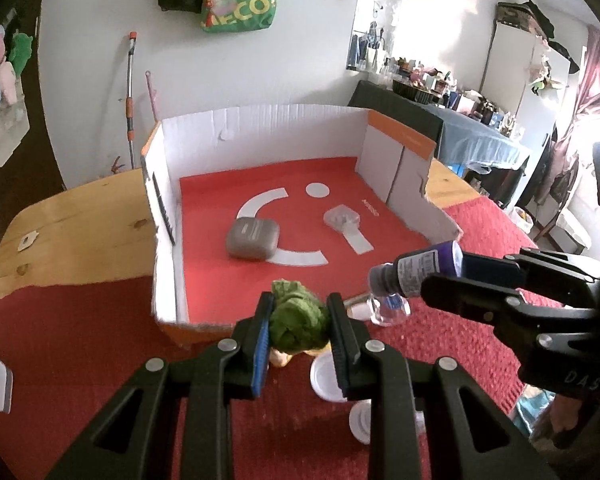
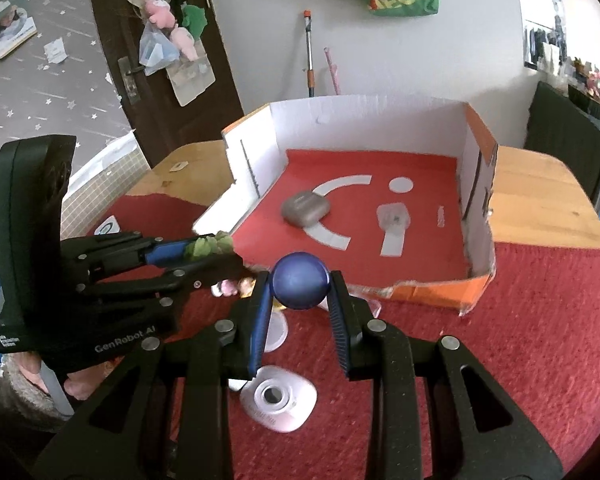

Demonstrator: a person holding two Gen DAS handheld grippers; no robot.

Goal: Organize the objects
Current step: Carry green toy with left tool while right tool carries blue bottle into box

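Observation:
My left gripper [image 1: 298, 316] is shut on a green plush toy [image 1: 298, 318], held just above the near edge of the open cardboard box [image 1: 260, 136]. It also shows in the right wrist view [image 2: 210, 250], with the green toy [image 2: 208, 246] between its fingers. My right gripper [image 2: 300, 286] is shut on a purple bottle [image 2: 300, 280], seen end-on. In the left wrist view the purple bottle [image 1: 416, 276] lies sideways in the right gripper [image 1: 440, 276], near the box's right front corner. Inside the box lie a grey case [image 1: 252, 238] and a small clear packet [image 1: 342, 218].
The box stands on a wooden table [image 1: 80, 224] partly covered by a red cloth [image 1: 80, 352]. White lids [image 1: 326, 376] and a clear cap [image 1: 388, 310] lie on the cloth in front of the box. A pink-white round device [image 2: 278, 398] lies under my right gripper.

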